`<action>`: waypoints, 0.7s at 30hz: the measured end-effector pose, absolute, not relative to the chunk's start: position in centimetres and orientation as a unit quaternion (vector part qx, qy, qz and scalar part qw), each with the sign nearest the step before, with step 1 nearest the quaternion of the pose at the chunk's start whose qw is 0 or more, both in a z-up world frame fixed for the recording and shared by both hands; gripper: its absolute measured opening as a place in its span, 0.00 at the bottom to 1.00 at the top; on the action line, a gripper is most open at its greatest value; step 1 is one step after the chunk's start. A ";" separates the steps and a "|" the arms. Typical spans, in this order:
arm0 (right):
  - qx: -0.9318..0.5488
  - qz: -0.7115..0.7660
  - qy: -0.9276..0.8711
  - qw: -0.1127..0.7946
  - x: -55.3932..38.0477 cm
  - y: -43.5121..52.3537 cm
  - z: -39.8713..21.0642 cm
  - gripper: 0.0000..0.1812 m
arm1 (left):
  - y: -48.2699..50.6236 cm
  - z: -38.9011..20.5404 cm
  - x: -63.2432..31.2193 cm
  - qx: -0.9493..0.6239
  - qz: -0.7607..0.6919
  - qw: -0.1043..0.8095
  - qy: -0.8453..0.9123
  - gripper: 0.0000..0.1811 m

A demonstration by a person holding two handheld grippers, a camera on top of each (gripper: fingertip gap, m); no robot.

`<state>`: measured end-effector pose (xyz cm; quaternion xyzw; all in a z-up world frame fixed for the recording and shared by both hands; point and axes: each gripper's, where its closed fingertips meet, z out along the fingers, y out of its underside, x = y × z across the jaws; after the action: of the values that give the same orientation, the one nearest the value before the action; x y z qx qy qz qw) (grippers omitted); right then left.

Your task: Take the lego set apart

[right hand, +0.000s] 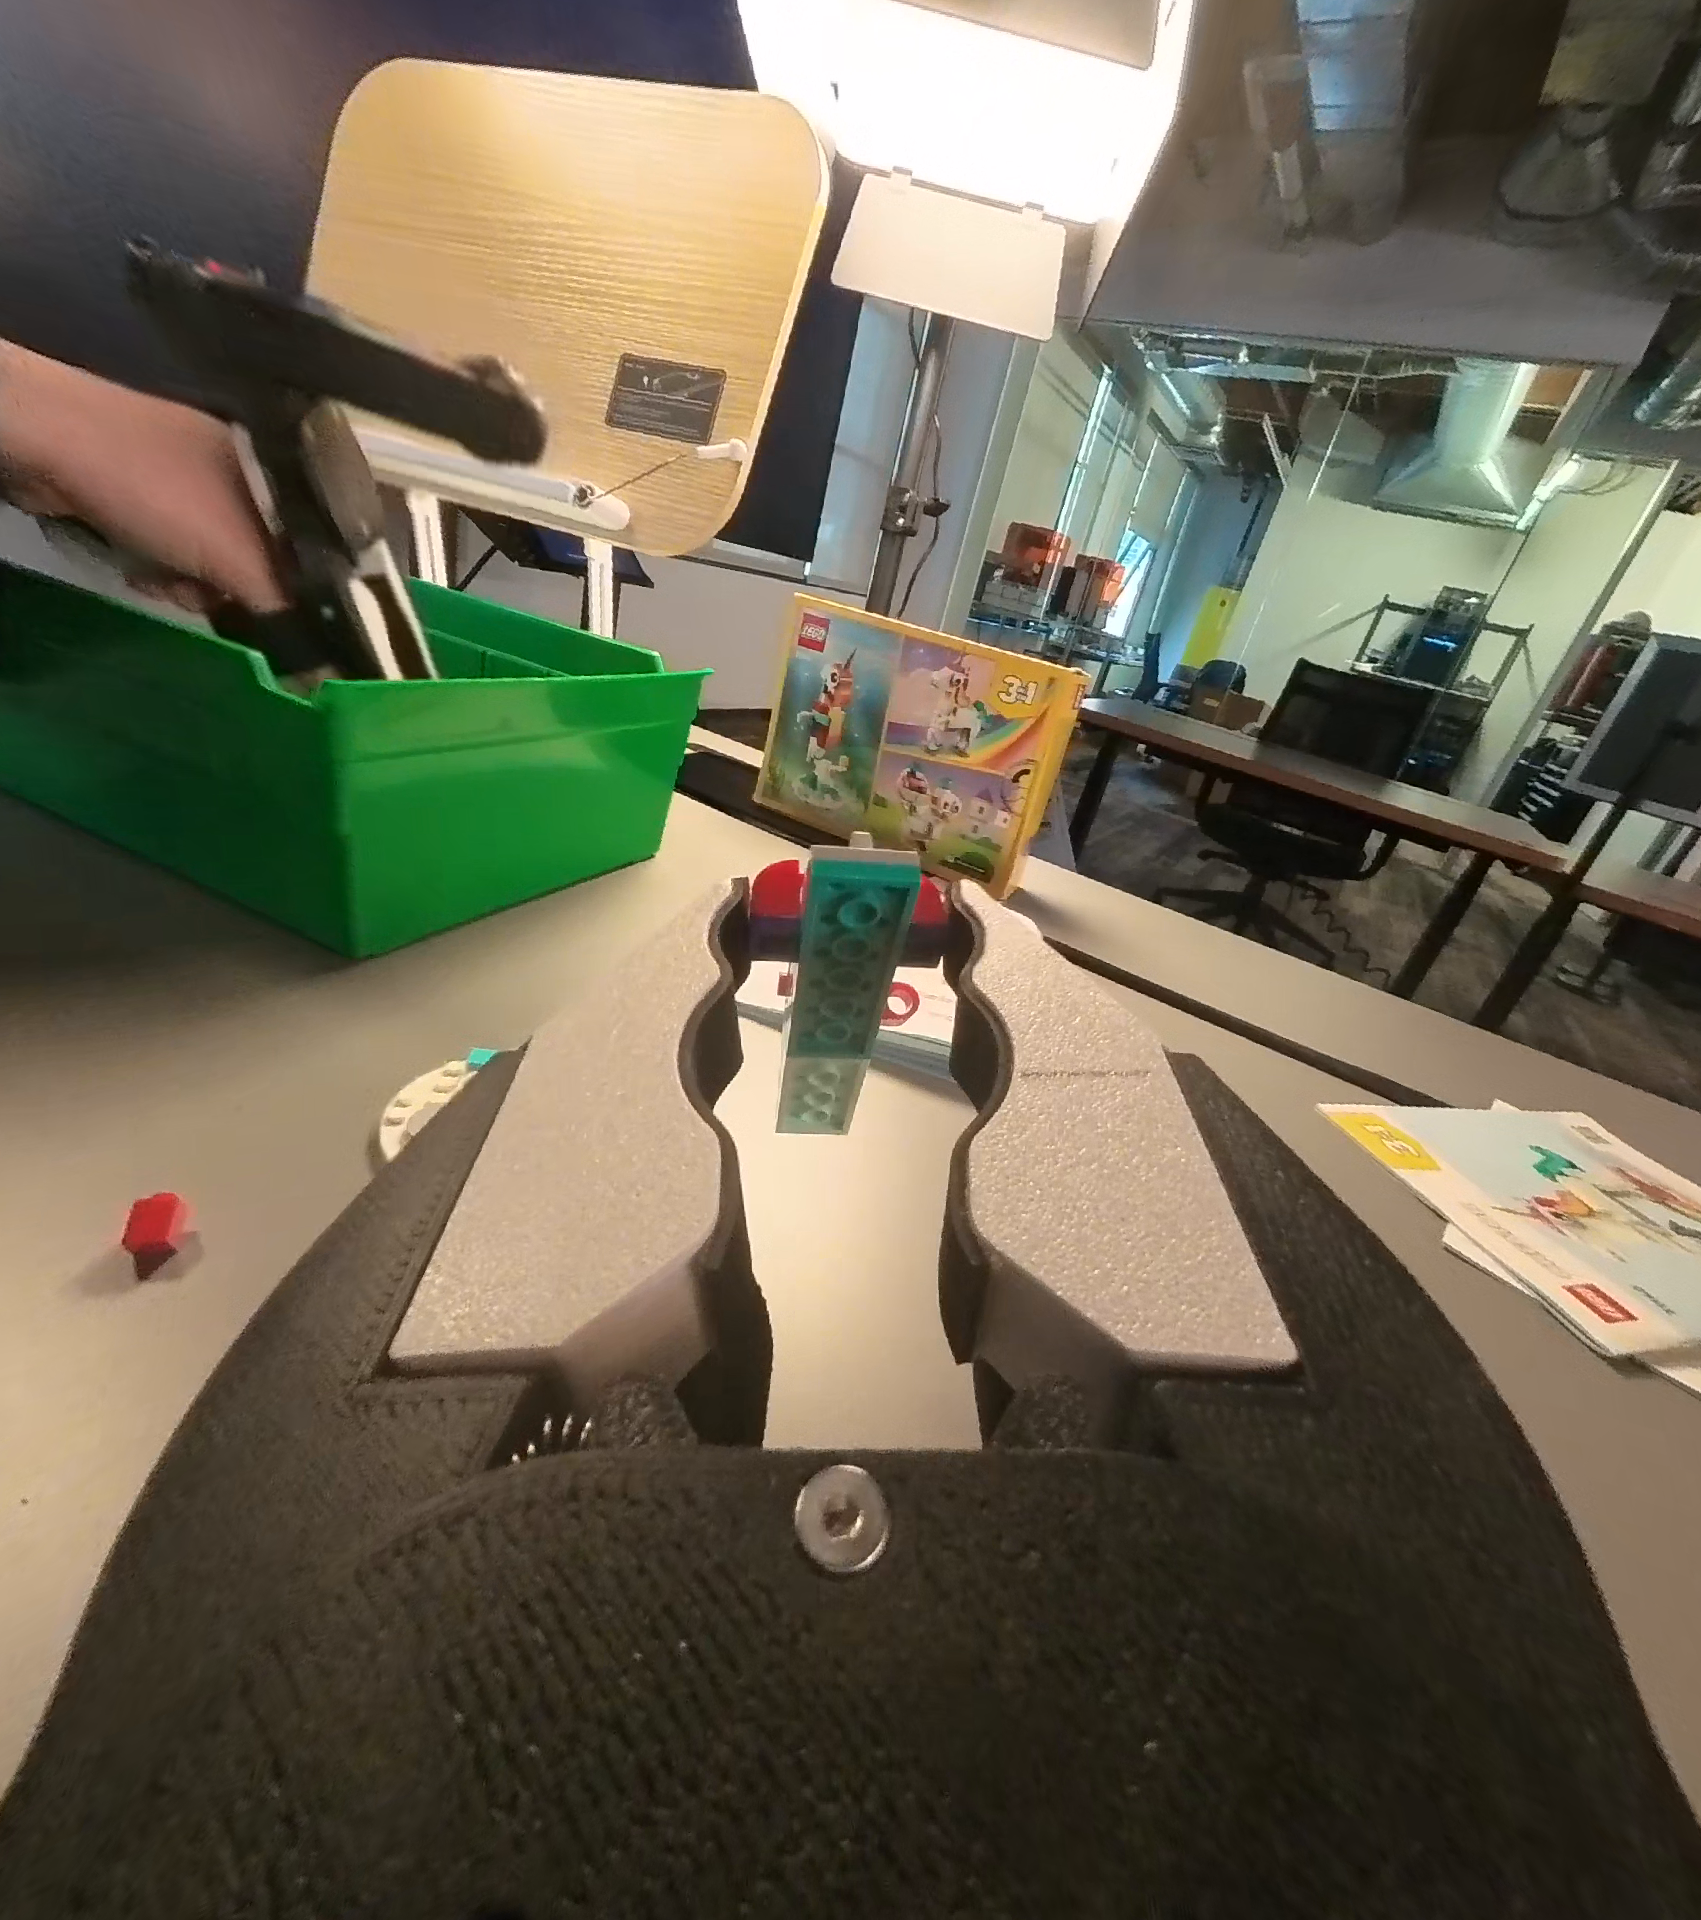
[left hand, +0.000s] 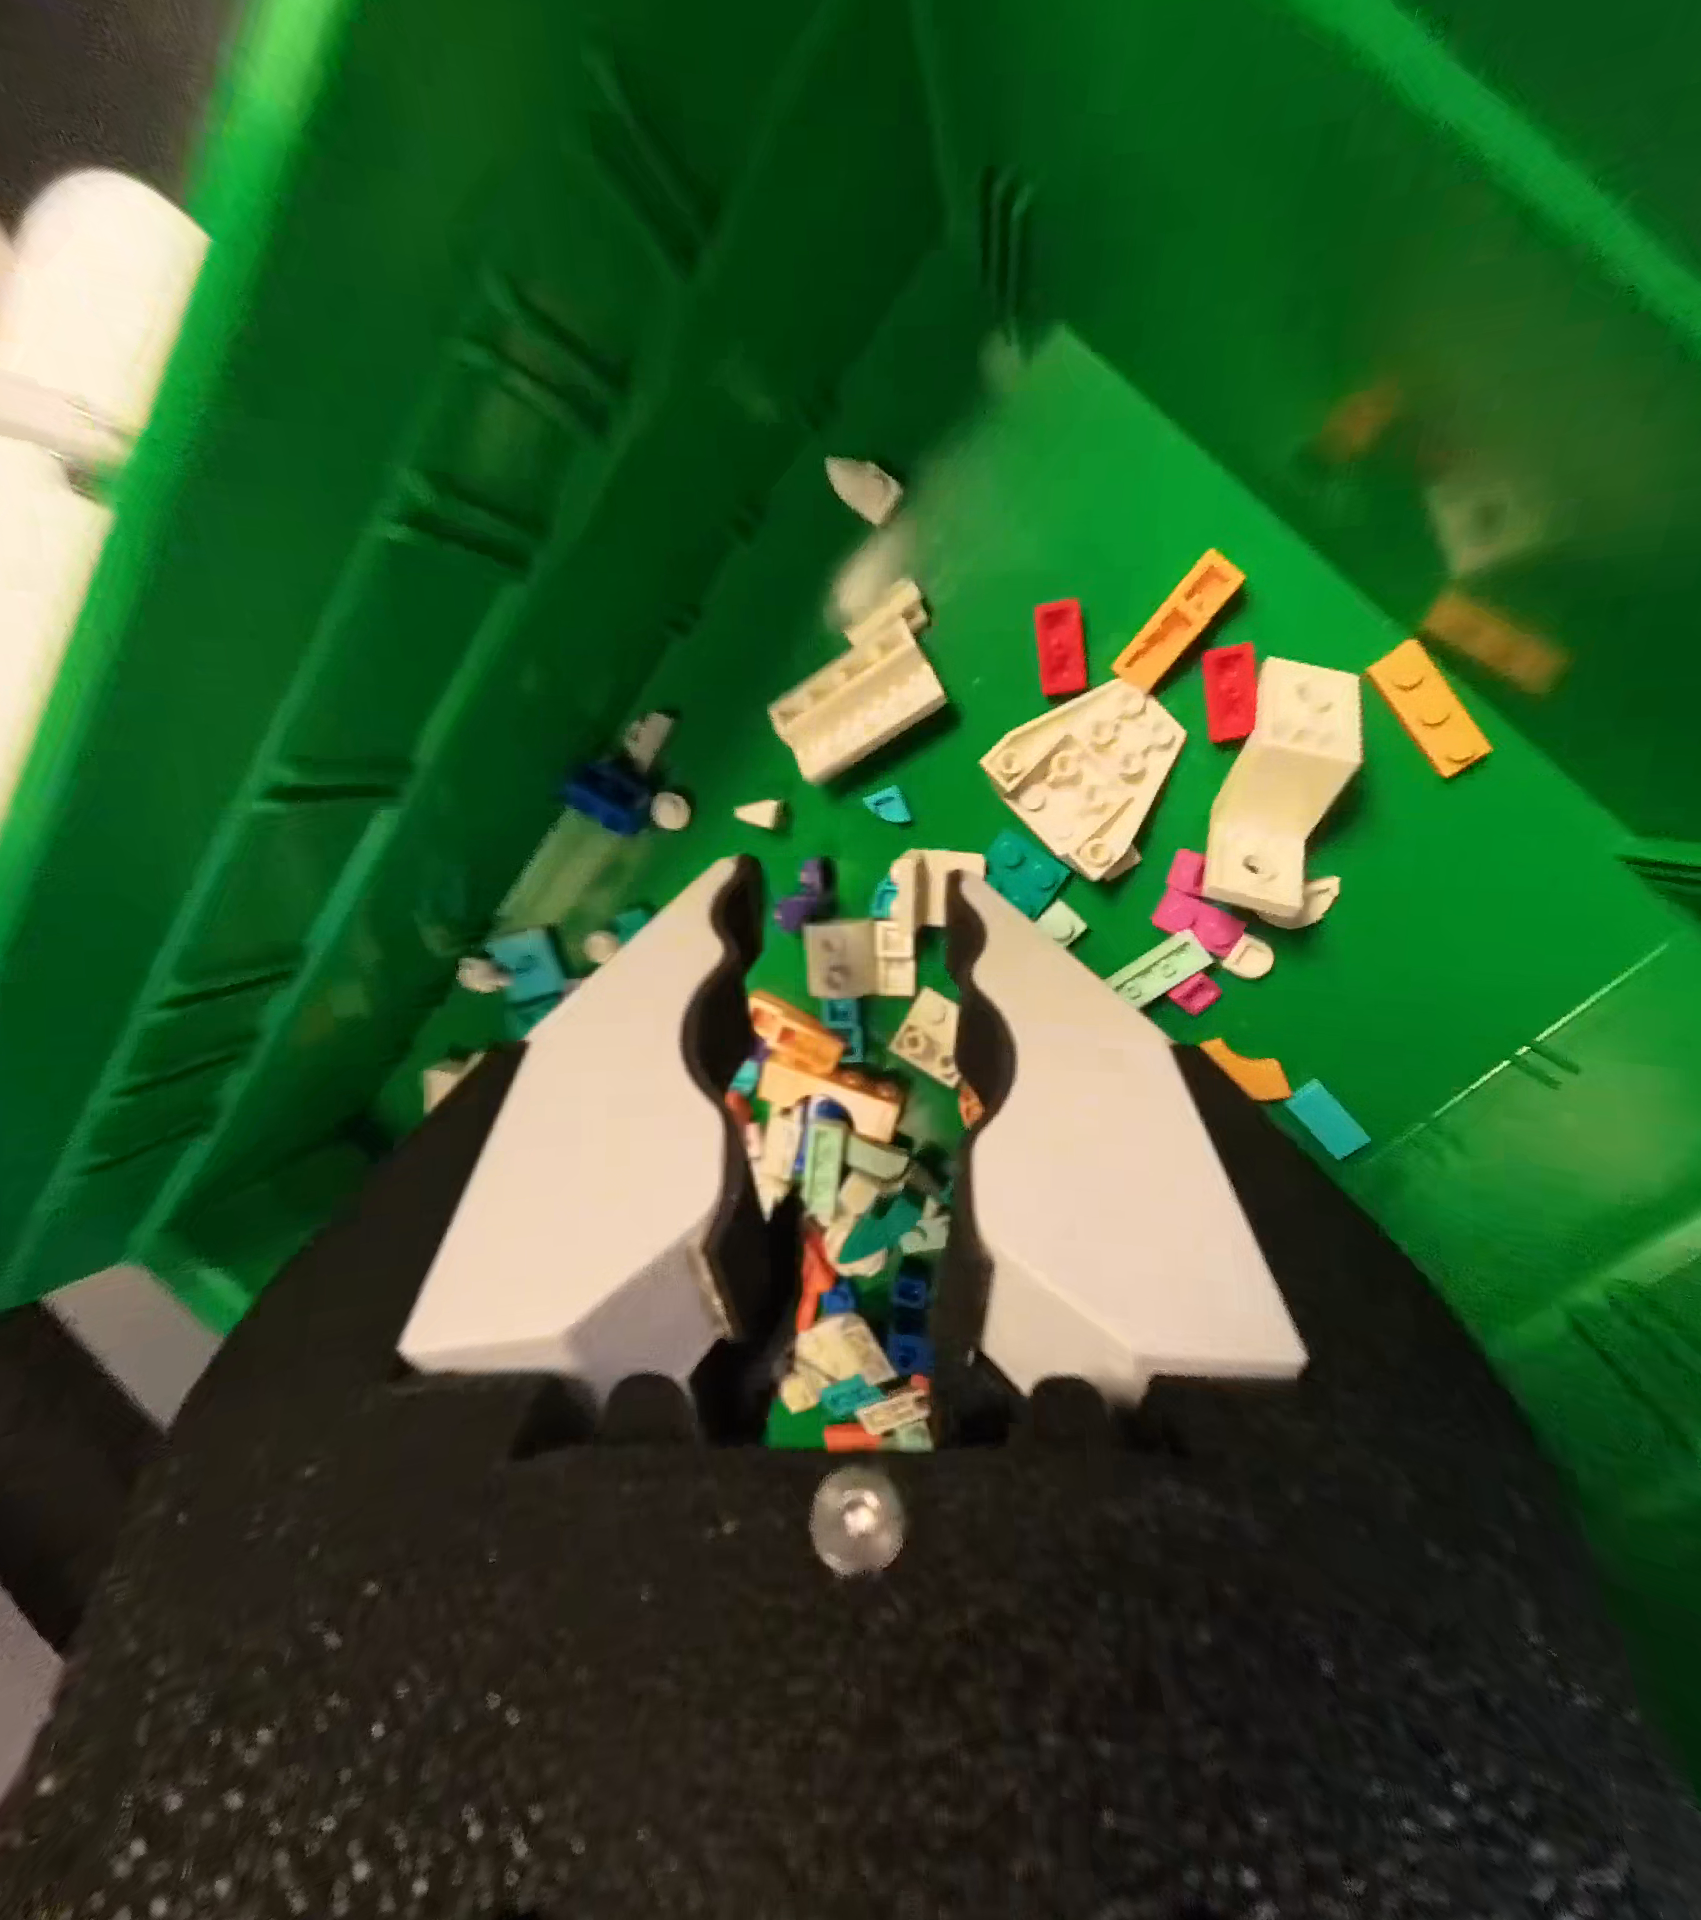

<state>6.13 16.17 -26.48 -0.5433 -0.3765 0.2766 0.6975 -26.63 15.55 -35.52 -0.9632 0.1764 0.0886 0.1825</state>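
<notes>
One small remnant of the lego set [right hand: 841,940] is what we have left to break down: a long teal plate with red and dark pieces at its far end. We hold it in the right gripper [right hand: 846,904], whose tips are clamped on the red cluster, lifted above the grey counter [right hand: 202,1091]. The plate's long axis runs from the fingertips back toward the camera and downward, so its free end hangs in the open space between the fingers, touching neither.

That free end is what the coming move turns on, we judge: the second gripper has to reach the plate from the left, across its long axis, and peel it away from the red pieces.

The left gripper [left hand: 851,883] is not there yet. It points down inside the green bin [right hand: 472,790], which stands on the counter at far left of the remnant. Its fingers stand parted with nothing between them, above the loose bricks [left hand: 1085,769] scattered on the bin floor. From the right wrist view we see the left gripper dipping into the bin, well apart from the held remnant.

Further out, a red brick [right hand: 158,1226] lies on the counter at near left, a round white piece [right hand: 425,1101] peeks out beside the right gripper, the set's box [right hand: 919,743] stands behind, and instruction booklets [right hand: 1594,1226] lie to the right.
</notes>
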 end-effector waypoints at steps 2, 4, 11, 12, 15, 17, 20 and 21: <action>-0.543 0.277 -0.378 0.697 6.1 16.1 -26.5 0.19 | 16.0 -31.7 -25.2 -0.937 0.108 0.274 0.188 0.22; -0.543 0.276 -0.378 0.697 6.1 16.0 -26.5 0.19 | 14.8 -27.0 -20.0 -0.890 0.058 0.393 0.222 0.20; -0.545 0.284 -0.370 0.697 6.2 16.1 -26.4 0.19 | -0.9 -27.7 0.8 -0.781 -0.211 0.390 0.439 0.17; -0.545 0.283 -0.371 0.697 6.2 16.1 -26.4 0.19 | -2.4 -29.4 2.2 -0.776 -0.218 0.371 0.461 0.19; -0.546 0.281 -0.372 0.696 6.2 16.1 -26.4 0.19 | -4.1 -33.3 4.7 -0.768 -0.214 0.367 0.479 0.18; -0.547 0.281 -0.371 0.696 6.3 16.1 -26.4 0.19 | -4.6 -35.2 5.8 -0.774 -0.237 0.352 0.470 0.18; -0.548 0.281 -0.370 0.696 6.3 16.1 -26.4 0.19 | -4.4 -36.7 6.4 -0.780 -0.240 0.353 0.458 0.16; -0.548 0.281 -0.370 0.696 6.3 16.1 -26.5 0.19 | -4.2 -36.9 6.5 -0.780 -0.238 0.354 0.458 0.14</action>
<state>6.32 16.13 -26.45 -0.5480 -0.3700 0.2811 0.6955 6.48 -4.25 -36.94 -0.7799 0.4577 -0.2382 0.3543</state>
